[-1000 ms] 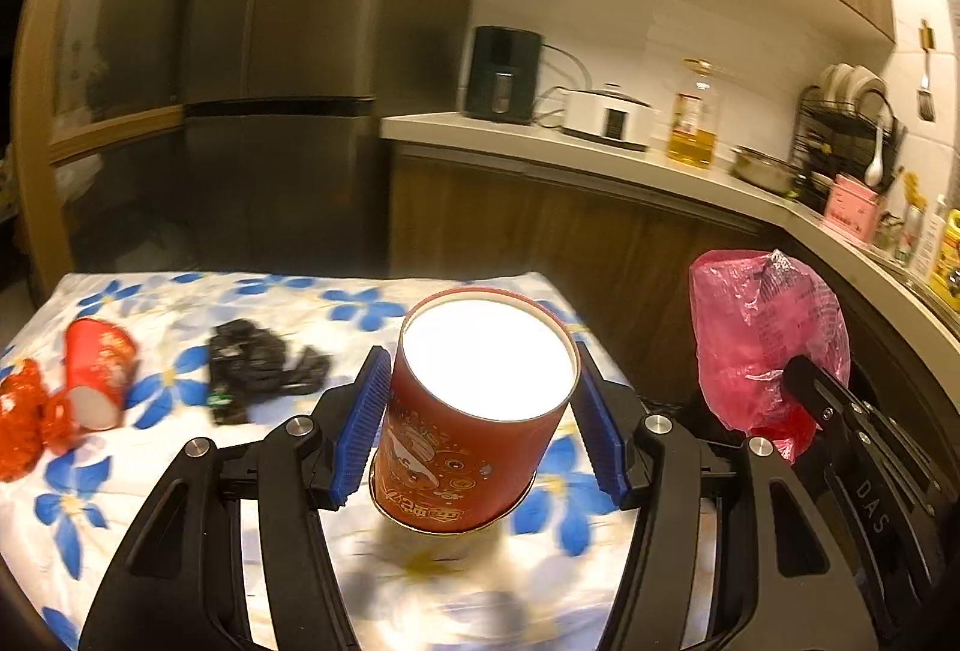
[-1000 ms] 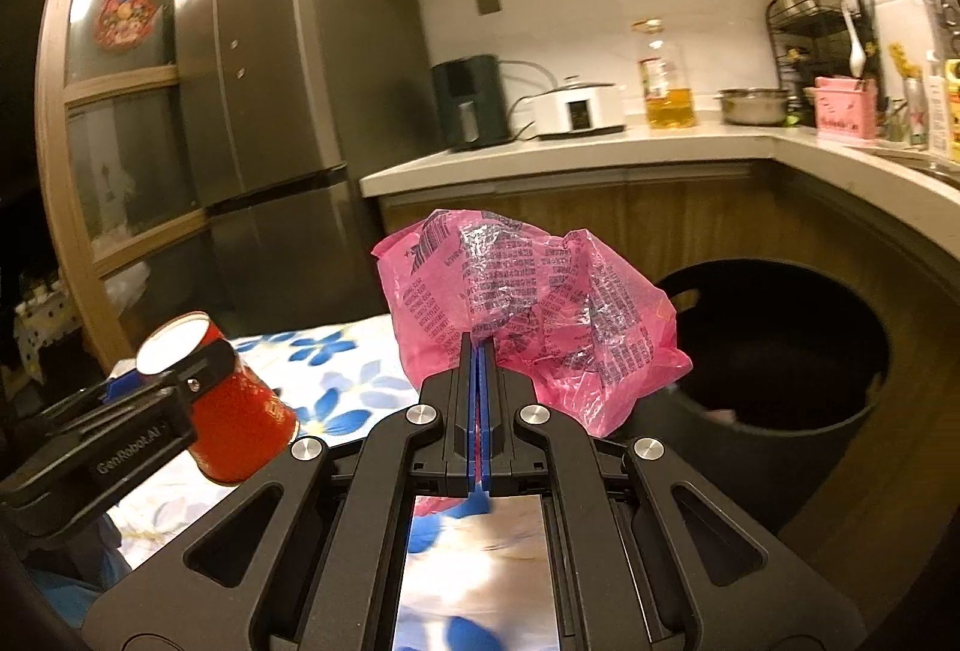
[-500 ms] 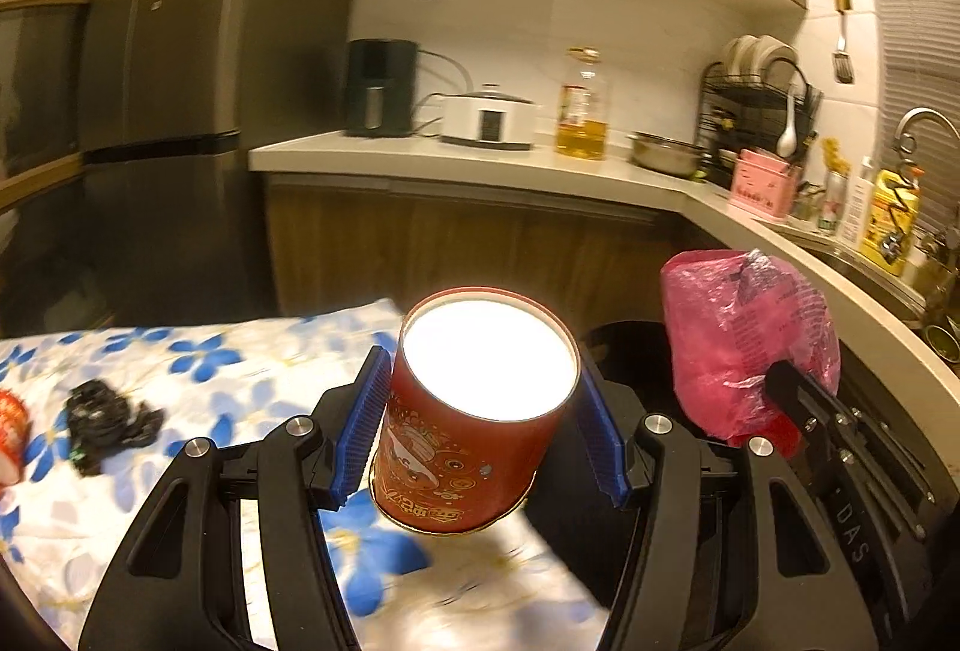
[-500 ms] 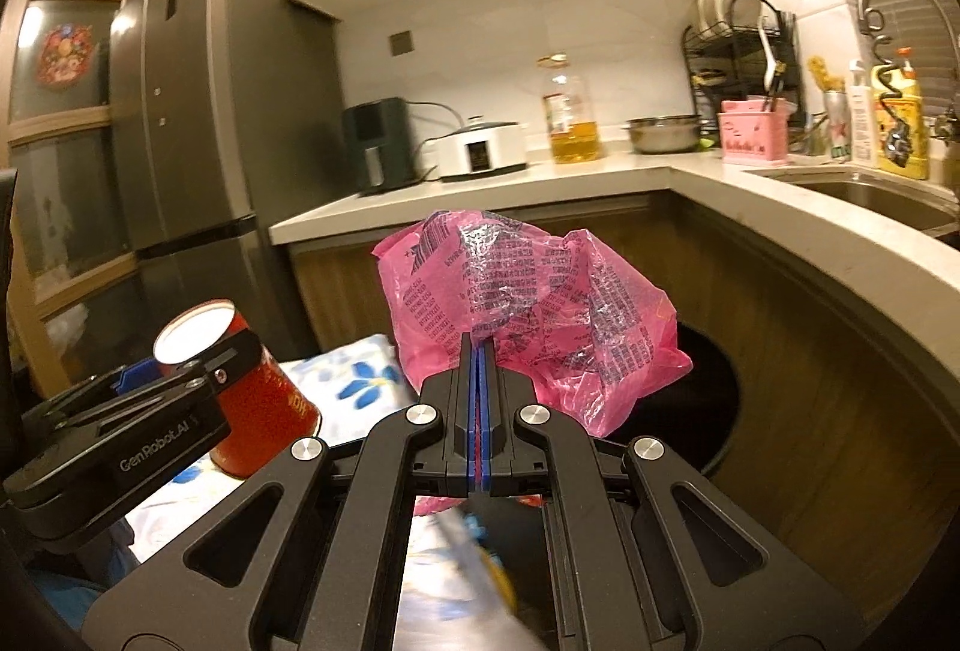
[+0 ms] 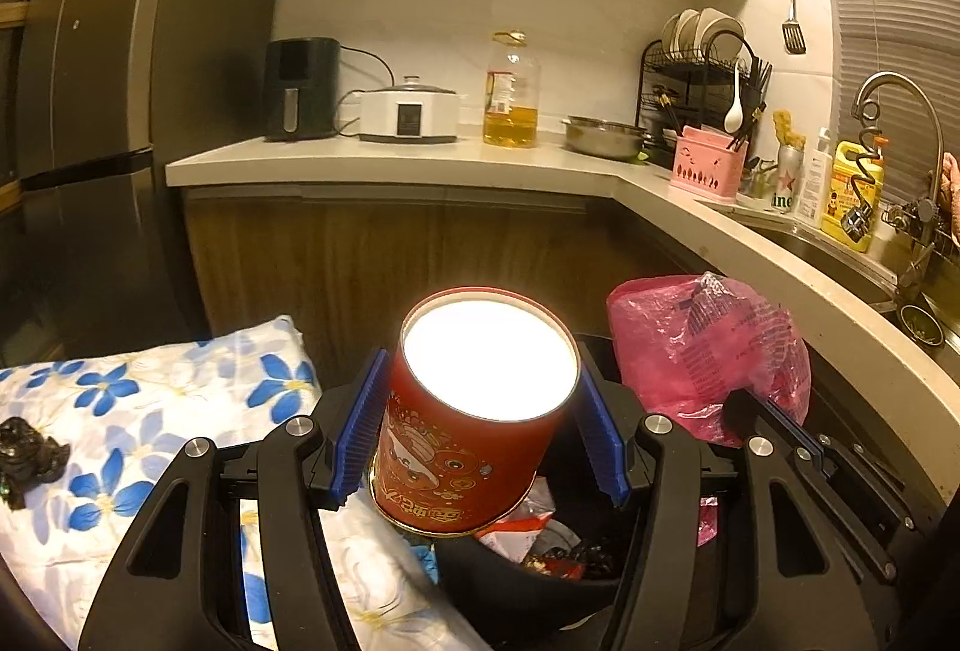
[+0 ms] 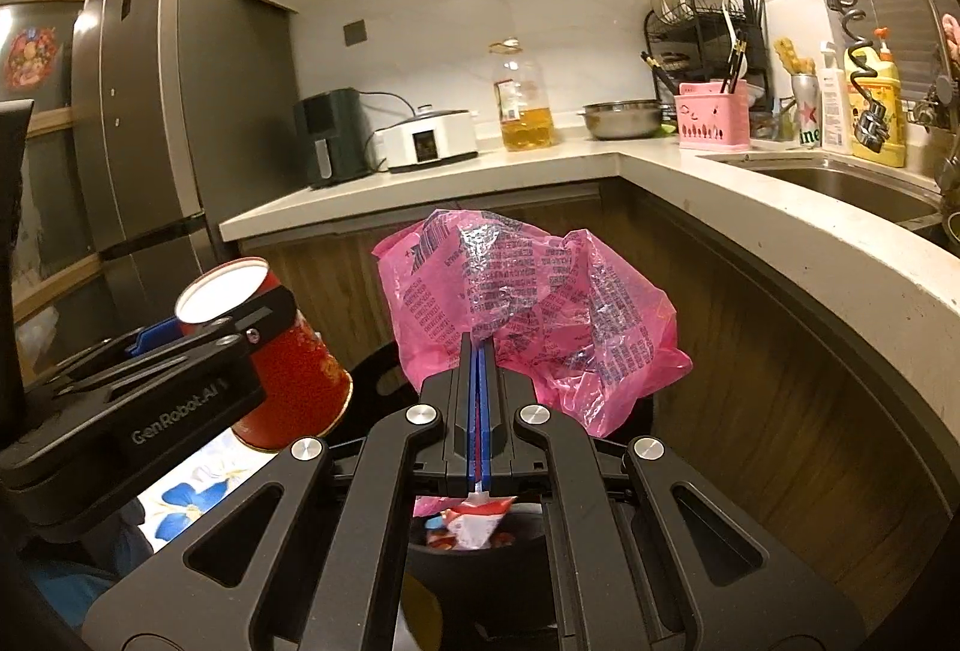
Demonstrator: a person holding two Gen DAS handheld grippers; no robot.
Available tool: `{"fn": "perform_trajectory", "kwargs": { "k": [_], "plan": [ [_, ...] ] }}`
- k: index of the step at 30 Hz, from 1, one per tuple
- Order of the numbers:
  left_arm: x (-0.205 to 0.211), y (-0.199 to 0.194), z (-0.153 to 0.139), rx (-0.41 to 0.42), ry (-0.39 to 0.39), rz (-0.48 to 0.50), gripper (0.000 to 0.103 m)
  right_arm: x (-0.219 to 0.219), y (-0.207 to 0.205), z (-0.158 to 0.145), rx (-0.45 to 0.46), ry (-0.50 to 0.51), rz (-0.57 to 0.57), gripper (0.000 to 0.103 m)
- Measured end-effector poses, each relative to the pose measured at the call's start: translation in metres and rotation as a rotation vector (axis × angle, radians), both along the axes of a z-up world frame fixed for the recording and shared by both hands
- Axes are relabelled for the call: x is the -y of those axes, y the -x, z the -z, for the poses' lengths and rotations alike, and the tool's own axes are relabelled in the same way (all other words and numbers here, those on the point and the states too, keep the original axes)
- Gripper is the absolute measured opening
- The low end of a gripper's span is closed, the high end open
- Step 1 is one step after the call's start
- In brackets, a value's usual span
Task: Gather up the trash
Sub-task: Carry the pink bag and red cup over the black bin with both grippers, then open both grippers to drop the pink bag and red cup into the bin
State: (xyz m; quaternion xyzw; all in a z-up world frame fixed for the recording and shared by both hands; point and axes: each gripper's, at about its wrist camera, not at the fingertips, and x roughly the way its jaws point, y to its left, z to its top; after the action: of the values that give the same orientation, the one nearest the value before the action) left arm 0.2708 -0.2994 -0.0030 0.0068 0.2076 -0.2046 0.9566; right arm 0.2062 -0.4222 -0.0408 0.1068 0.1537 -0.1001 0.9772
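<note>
My left gripper (image 5: 483, 429) is shut on a red paper cup (image 5: 474, 411) with a white inside, held tilted at the edge of a black trash bin (image 5: 480, 561) that has wrappers in it. The same red paper cup (image 6: 282, 351) shows at the left of the right wrist view, clamped in the left gripper (image 6: 204, 327). My right gripper (image 6: 478, 369) is shut on a crumpled pink plastic bag (image 6: 522, 315), over the black trash bin (image 6: 468, 549). From the left wrist, the pink plastic bag (image 5: 702, 345) hangs at right of the cup.
A table with a blue-flowered cloth (image 5: 156, 411) lies to the left, with a black scrap (image 5: 27, 453) on it. A wooden-fronted L-shaped counter (image 5: 420, 165) wraps behind and to the right, with appliances, an oil bottle (image 5: 510, 93), a dish rack and a sink. A fridge (image 6: 162, 111) stands left.
Both grippers have swung right, off the flowered table towards the bin, each keeping its load. The red cup and red scrap on the table's left have left view; the bin's contents now show.
</note>
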Motion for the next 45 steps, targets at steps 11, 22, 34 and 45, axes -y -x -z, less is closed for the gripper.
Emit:
{"fn": "perform_trajectory", "kwargs": {
  "k": [11,22,34,45],
  "plan": [
    [0.017,-0.014,0.012,-0.012,-0.022,0.014,0.058,0.015,-0.014,0.009,-0.028,-0.013,-0.013,0.001],
    [0.022,-0.025,0.018,-0.034,-0.034,0.015,0.059,0.018,-0.024,0.016,-0.051,-0.022,-0.020,0.002],
    [0.020,-0.030,0.023,-0.045,-0.029,0.012,0.066,0.028,-0.028,0.022,-0.076,-0.033,-0.003,0.022],
    [0.020,-0.031,0.029,-0.071,-0.017,0.031,0.070,0.032,-0.026,0.027,-0.083,-0.041,0.013,0.028]
  ]
}}
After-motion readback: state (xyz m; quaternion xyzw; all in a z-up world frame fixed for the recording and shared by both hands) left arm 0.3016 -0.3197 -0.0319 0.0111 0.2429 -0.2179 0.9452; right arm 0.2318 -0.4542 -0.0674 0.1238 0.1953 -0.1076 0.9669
